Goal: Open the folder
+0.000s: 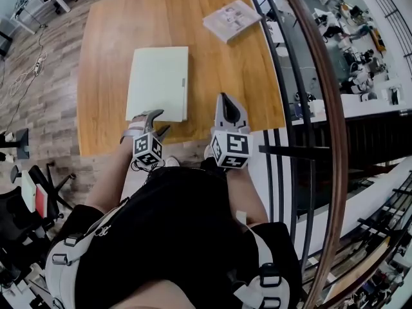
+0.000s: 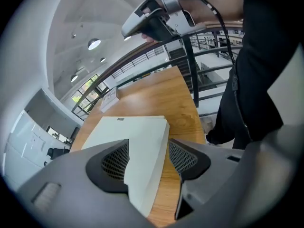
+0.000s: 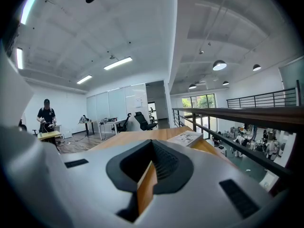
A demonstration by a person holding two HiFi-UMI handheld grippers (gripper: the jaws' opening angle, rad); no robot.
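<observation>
A closed white folder [image 1: 158,79] lies flat on the wooden table [image 1: 212,69], near its front edge. My left gripper [image 1: 158,122] is open and angled down at the folder's near right corner. In the left gripper view that folder [image 2: 128,132] corner sits between the spread jaws of the left gripper [image 2: 148,148], and the pads stand clear of it. My right gripper [image 1: 223,98] is shut and holds nothing, hovering over bare wood to the right of the folder. In its own view the right gripper [image 3: 152,146] points nearly level across the table.
A printed booklet [image 1: 232,19] lies at the table's far right. A dark metal railing [image 1: 302,76] runs close along the table's right side, with a lower floor beyond it. Office chairs [image 1: 38,192] stand at the left. A person [image 3: 46,115] stands far off.
</observation>
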